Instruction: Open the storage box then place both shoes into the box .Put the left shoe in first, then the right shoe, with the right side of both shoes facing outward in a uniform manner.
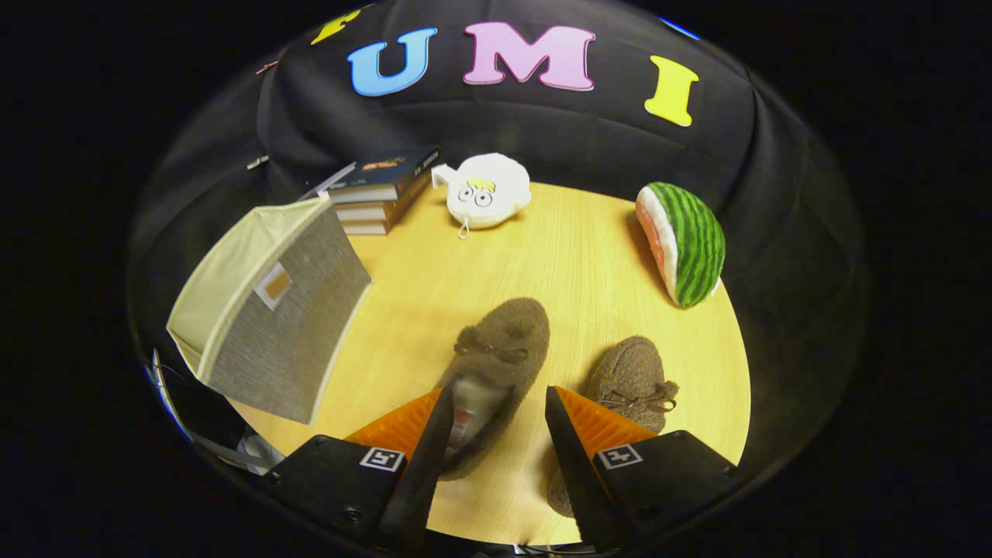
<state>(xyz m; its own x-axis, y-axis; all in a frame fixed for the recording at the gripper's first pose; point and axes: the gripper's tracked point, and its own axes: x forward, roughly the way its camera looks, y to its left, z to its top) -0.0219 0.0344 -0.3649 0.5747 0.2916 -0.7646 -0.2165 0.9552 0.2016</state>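
On the wooden table lie 2 fuzzy brown slippers (496, 364) (632, 380) (each with a small bow), toes pointing away, while the grey fabric storage box (271, 310) stands open, well apart.

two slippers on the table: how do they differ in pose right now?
The near slipper sits between the open gripper fingers, heel at one finger; the far slipper lies outside them. The near one's toe points away, the far one's bow faces the gripper. Both are brown, fuzzy, with bows.
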